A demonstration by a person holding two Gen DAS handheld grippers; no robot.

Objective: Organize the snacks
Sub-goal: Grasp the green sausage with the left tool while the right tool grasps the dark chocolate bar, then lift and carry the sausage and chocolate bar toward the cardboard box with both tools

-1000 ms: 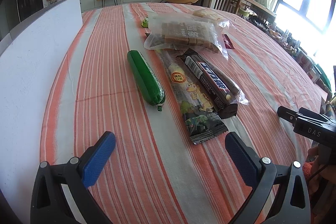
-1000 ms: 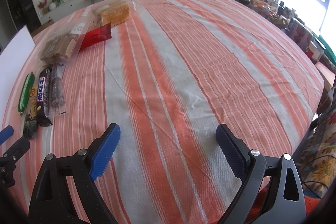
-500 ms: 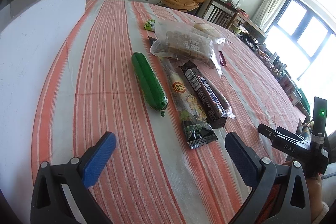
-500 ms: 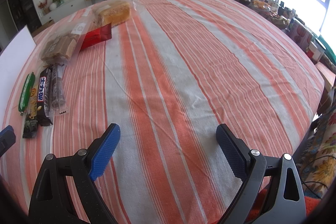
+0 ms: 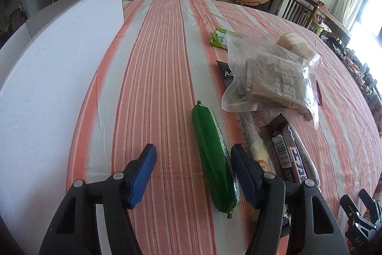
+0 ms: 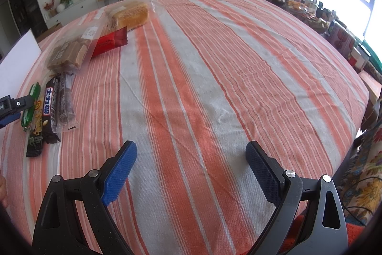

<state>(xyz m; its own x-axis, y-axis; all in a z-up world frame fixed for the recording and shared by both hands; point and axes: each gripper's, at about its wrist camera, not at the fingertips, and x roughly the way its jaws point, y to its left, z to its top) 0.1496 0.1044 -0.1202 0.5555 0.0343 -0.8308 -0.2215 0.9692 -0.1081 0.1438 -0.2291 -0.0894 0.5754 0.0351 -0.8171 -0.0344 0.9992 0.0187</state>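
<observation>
Our left tongs (image 5: 192,170) are closing around a green sausage stick (image 5: 213,164) lying on the striped surface (image 5: 152,78), pads not yet pressing. Our right tongs (image 6: 191,167) hang released, empty.

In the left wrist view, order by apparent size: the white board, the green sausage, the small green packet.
1. white board
2. green sausage, though it lies nearest the camera
3. small green packet, farther away, so its true size is unsure
</observation>
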